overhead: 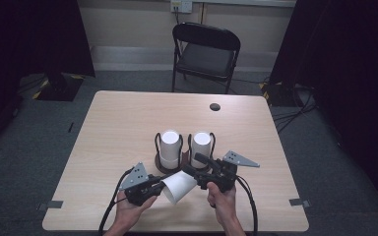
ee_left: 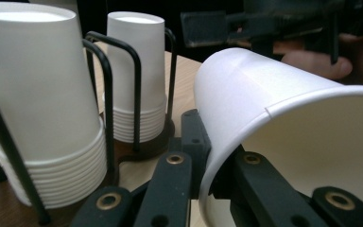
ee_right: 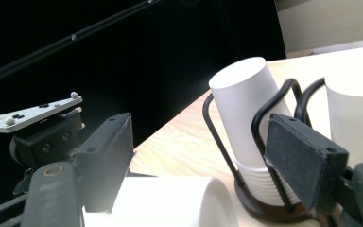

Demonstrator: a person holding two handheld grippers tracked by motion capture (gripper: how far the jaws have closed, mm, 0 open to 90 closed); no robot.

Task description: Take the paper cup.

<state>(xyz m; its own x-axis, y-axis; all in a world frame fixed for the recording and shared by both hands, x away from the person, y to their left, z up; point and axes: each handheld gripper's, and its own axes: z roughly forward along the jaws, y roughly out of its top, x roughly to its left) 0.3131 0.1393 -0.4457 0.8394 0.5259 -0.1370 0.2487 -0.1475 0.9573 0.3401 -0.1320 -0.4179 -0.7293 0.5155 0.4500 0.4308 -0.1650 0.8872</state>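
A single white paper cup (overhead: pixel 179 188) lies on its side above the table's near edge. My left gripper (overhead: pixel 163 186) is shut on its rim, one jaw inside the mouth and one outside; the left gripper view shows the cup (ee_left: pixel 274 109) pinched this way. My right gripper (overhead: pixel 193 164) stands open around the cup's closed end (ee_right: pixel 170 203), its jaws apart and the right one well off the cup. Just behind stand two upside-down stacks of white cups, the left stack (overhead: pixel 169 147) and the right stack (overhead: pixel 201 147), each in a black wire holder (ee_left: pixel 106 71).
The light wooden table (overhead: pixel 118 123) has a round cable hole (overhead: pixel 215 106) near its far edge. A black folding chair (overhead: pixel 206 49) stands beyond the table. Dark curtains flank the room on both sides.
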